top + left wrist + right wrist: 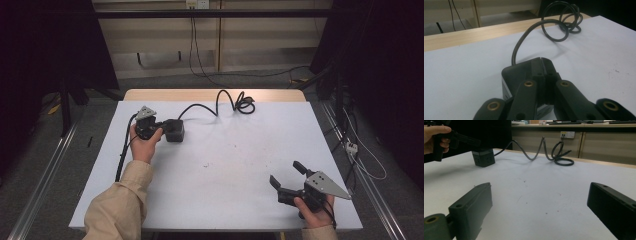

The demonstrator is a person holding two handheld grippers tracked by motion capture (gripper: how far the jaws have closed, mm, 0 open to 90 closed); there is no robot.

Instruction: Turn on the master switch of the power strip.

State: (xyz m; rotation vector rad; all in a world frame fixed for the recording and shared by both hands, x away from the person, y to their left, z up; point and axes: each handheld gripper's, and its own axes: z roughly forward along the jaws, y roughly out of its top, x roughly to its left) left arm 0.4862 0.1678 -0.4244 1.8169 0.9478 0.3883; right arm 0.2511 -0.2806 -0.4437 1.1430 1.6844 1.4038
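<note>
Left tongs (pixel 167 129), jaws pressed together, rest on top of the black power adapter (pixel 175 131), gripping nothing, at the far left of the white surface (pixel 225 165). The adapter's black cable (pixel 220 102) runs to a coil near the far edge. Right tongs (pixel 287 176), jaws spread wide and empty, sit near the front right corner.

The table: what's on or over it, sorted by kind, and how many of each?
Black power block with its coiled cable: 1
Handheld grippers: 2, the left gripper with jaws closed over the block, the right gripper open above the table
Hands holding them: 2
Total: 5
</note>
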